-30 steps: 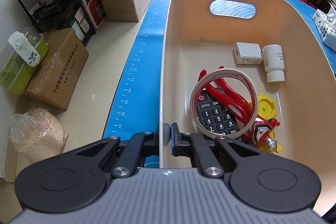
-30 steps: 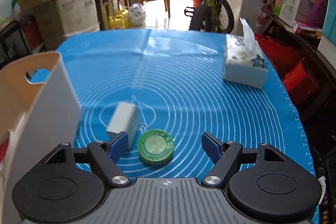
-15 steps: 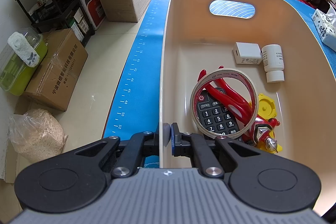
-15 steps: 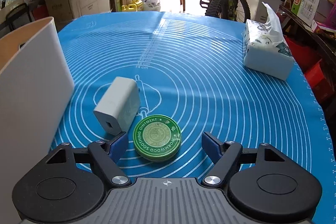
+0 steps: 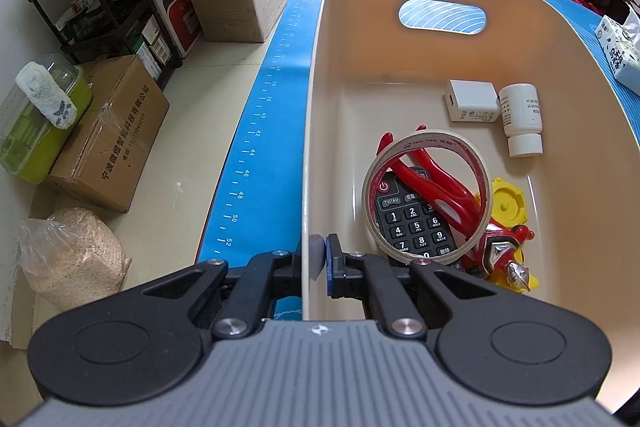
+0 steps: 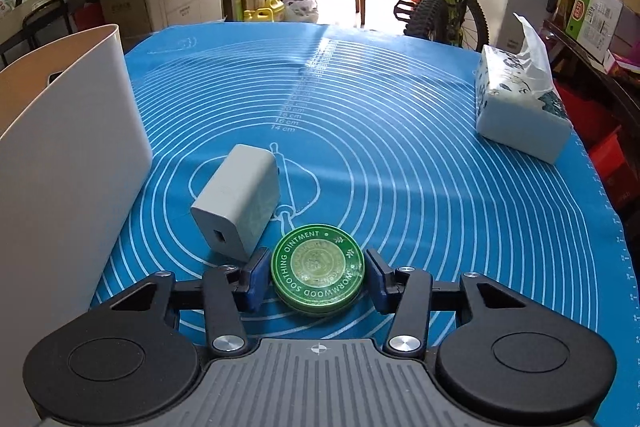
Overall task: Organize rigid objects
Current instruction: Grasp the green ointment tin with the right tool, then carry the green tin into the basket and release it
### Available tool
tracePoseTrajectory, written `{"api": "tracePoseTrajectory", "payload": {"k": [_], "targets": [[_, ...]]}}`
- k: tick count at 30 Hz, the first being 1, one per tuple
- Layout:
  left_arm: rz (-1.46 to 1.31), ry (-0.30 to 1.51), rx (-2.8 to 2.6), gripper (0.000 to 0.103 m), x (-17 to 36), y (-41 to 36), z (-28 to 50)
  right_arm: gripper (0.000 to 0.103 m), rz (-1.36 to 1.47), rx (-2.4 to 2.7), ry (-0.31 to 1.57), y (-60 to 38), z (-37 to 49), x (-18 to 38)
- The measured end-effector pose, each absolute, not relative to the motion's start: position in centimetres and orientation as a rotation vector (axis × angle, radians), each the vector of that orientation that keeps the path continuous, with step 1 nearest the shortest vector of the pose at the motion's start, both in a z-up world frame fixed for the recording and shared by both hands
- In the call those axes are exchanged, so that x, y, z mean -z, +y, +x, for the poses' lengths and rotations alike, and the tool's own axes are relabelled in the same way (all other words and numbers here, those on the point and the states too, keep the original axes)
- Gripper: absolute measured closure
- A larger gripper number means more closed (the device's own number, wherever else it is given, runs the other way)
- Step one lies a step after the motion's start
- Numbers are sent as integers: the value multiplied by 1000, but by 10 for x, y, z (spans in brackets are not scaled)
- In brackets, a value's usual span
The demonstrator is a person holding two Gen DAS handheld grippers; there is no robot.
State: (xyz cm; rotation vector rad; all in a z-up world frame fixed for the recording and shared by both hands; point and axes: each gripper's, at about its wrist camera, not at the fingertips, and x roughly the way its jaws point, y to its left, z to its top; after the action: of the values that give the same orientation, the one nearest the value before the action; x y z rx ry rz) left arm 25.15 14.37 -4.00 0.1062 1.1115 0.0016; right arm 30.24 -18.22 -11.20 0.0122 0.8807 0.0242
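Note:
My left gripper is shut on the near left wall of the cream bin. Inside the bin lie a tape roll, a black remote, red pliers, a red and yellow toy, a white charger and a white bottle. My right gripper has its fingers on both sides of a green ointment tin on the blue mat, closed in close to it. A white power adapter lies just left of the tin.
The bin's outer wall stands at the left in the right wrist view. A tissue box sits at the mat's right edge. Cardboard boxes, a shelf rack and a bicycle stand around the table.
My right gripper moved forward and down over the green tin, and its fingers closed in from wide open to just beside the tin. The left gripper has not moved.

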Motion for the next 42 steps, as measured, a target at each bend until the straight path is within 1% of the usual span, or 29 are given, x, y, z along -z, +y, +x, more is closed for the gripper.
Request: {"api": "tracePoseTrajectory", "payload": {"k": [4,10,18,22,32,42], "targets": [[103,1111,0,95,40,143,251,48,21,27,883,-187,301,103],[101,1110,1,95,40,143,251,48,13,72,835,-182,293,76],[100,1110,1,95,40,143,251,48,80,69,669,-173,275,18],[104,1109,0,95,40,142,251,48,103,24,609,-155,270,0],[105,1108,0,95,40,142,251,48,65,-157,577,-81,264,-13],[104,1107,2,95,39,142,251,48,-7,-280,638,-30,259,-3]]}}
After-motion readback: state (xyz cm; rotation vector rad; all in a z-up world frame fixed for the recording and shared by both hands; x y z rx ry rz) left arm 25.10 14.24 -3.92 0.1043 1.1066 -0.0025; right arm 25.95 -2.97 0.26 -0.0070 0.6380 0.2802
